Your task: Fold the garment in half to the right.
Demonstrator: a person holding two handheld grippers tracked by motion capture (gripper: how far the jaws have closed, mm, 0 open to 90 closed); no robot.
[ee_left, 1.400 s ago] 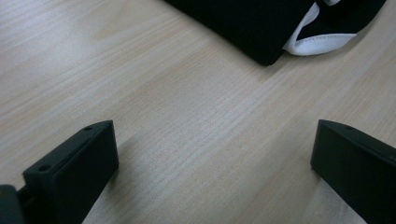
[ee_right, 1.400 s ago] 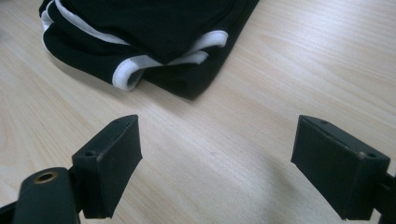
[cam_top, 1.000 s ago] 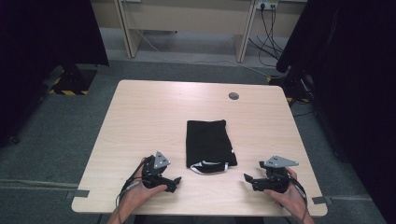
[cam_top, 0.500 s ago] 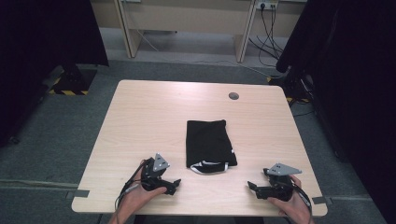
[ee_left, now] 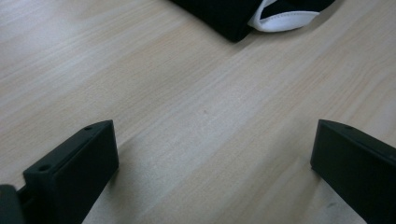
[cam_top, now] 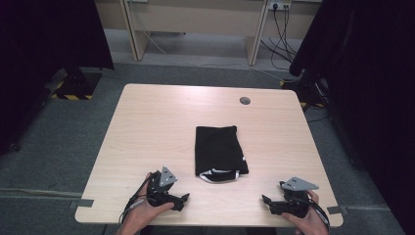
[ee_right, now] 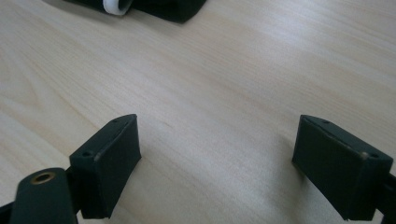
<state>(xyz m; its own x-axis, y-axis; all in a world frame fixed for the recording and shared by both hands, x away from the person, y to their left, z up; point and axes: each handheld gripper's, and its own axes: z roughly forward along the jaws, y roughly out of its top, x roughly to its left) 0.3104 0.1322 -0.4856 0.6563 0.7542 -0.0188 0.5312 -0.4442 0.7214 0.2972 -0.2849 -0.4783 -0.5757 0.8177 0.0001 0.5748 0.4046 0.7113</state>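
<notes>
A folded black garment (cam_top: 219, 151) with a white-trimmed opening at its near end lies in the middle of the light wooden table (cam_top: 156, 122). My left gripper (cam_top: 185, 198) rests near the front edge, left of the garment, open with only bare wood between its jaws (ee_left: 210, 154). The garment's white-trimmed corner (ee_left: 280, 18) shows beyond it. My right gripper (cam_top: 265, 199) sits near the front edge at the right, also open and holding nothing (ee_right: 215, 154). A corner of the garment (ee_right: 154, 7) lies ahead of it.
A small round grey cable port (cam_top: 244, 101) is set into the table's far right part. Black curtains (cam_top: 44, 34) hang on both sides. Desk legs and cables (cam_top: 279, 19) stand beyond the table on grey carpet.
My right gripper has drawn back toward the table's front edge and slightly right. The left gripper and the garment have stayed where they were.
</notes>
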